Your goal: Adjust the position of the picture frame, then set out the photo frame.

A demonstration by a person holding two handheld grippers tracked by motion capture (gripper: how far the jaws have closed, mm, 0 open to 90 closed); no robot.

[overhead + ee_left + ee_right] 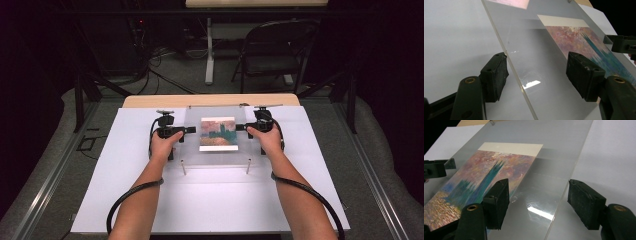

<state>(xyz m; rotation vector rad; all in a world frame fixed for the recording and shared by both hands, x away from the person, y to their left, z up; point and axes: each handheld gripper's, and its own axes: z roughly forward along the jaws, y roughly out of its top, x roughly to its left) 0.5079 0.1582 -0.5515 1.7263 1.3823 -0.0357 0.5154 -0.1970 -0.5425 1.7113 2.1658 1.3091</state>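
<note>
Left claw, right claw level, jaws spread astride clear panel edges.

Painted print cut off at bottom-left edge in right gripper view; standoff pins too small to tell.

You face wooden tabletop under white sheet. Beyond tabletop: dark folding chair, white table leg, loose cables on grey floor. Black curtains on both sides of tabletop; room dim, sheet brightly lit.
</note>
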